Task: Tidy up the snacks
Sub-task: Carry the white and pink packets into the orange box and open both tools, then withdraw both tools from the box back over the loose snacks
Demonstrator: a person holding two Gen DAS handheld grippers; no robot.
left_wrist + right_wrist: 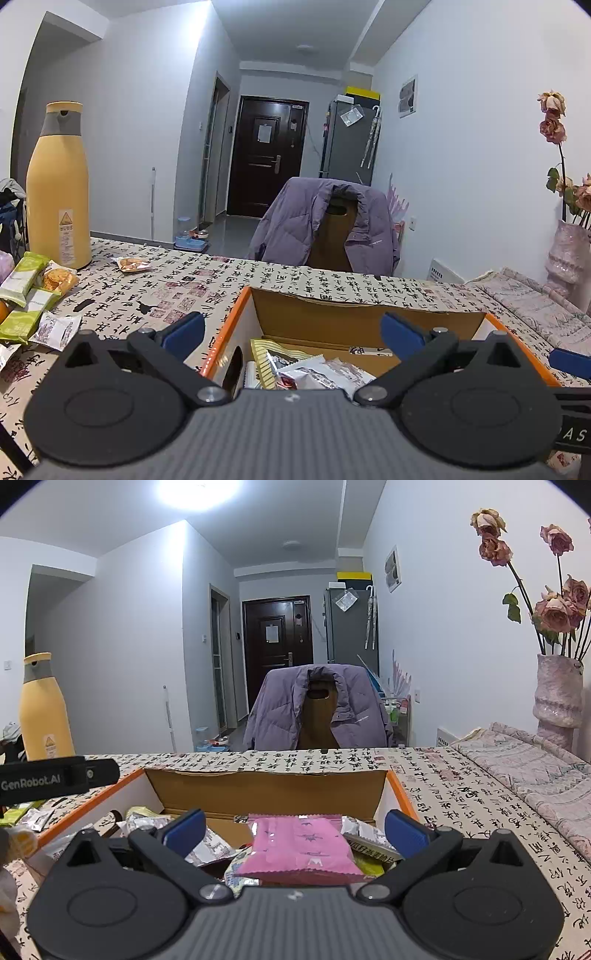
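An open cardboard box [354, 317] with an orange rim sits on the table and holds several snack packets [314, 369]. My left gripper [291, 332] is open and empty above the box's near left part. In the right wrist view the same box [266, 794] shows, with a pink packet [299, 849] lying on top of the other packets between my fingers. My right gripper [295, 827] is open over the box, its pads apart from the pink packet. Loose green and white packets [26, 295] lie on the table at the left.
A tall yellow flask [59, 192] stands at the table's far left, a small packet [131, 264] next to it. A vase of dried roses [557, 694] and a folded cloth [535, 768] are at the right. A chair with a purple jacket [321, 225] stands behind the table.
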